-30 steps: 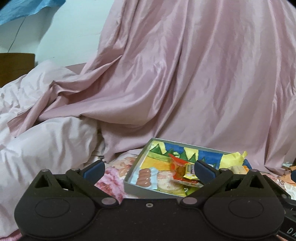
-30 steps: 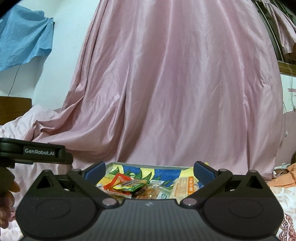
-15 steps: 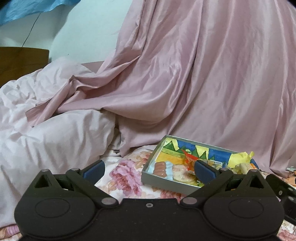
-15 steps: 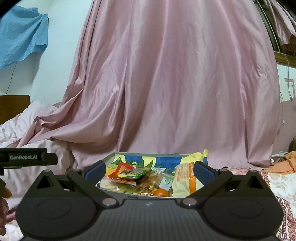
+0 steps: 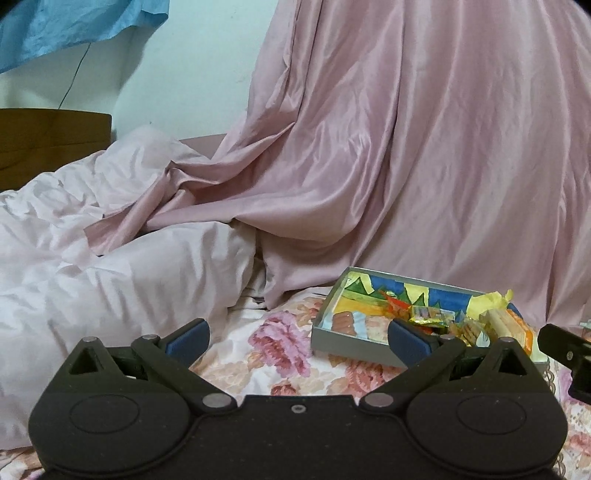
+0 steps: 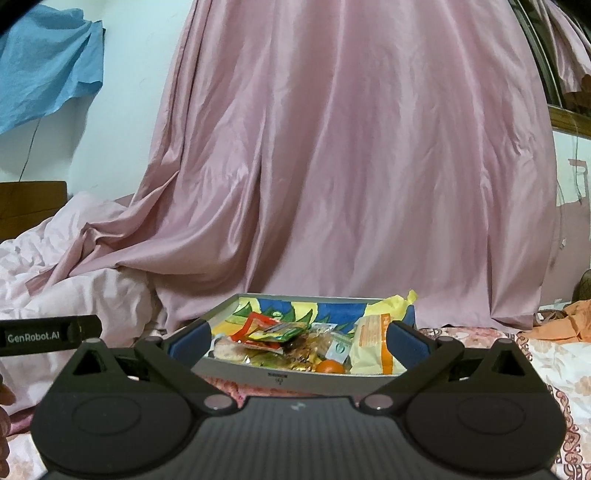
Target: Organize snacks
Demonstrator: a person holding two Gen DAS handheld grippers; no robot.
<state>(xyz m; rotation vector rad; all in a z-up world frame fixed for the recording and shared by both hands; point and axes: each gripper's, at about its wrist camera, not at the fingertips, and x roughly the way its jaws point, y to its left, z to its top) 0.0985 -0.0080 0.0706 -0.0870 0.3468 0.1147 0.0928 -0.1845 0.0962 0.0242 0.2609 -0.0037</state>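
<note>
A grey box (image 6: pixel 295 376) with a colourful lining lies on the flowered bedsheet and holds several snack packets: a red and green packet (image 6: pixel 275 330), an orange-striped bag (image 6: pixel 376 347), and a small orange fruit (image 6: pixel 330 366). My right gripper (image 6: pixel 297 338) is open and empty, just in front of the box. In the left wrist view the box (image 5: pixel 343 341) sits to the right, with sausages (image 5: pixel 341 320) inside. My left gripper (image 5: pixel 297 334) is open and empty, left of the box over the bedsheet.
A pink curtain (image 6: pixel 351 166) hangs right behind the box. A rumpled pale pink duvet (image 5: pixel 110 266) is heaped on the left. A wooden headboard (image 5: pixel 48 140) and blue cloth (image 5: pixel 74 26) are at far left. Orange cloth (image 6: pixel 565 325) lies at right.
Both grippers have pulled back from the box, which now looks smaller and farther. The left view has swung left, so the box sits further right. Both stay open.
</note>
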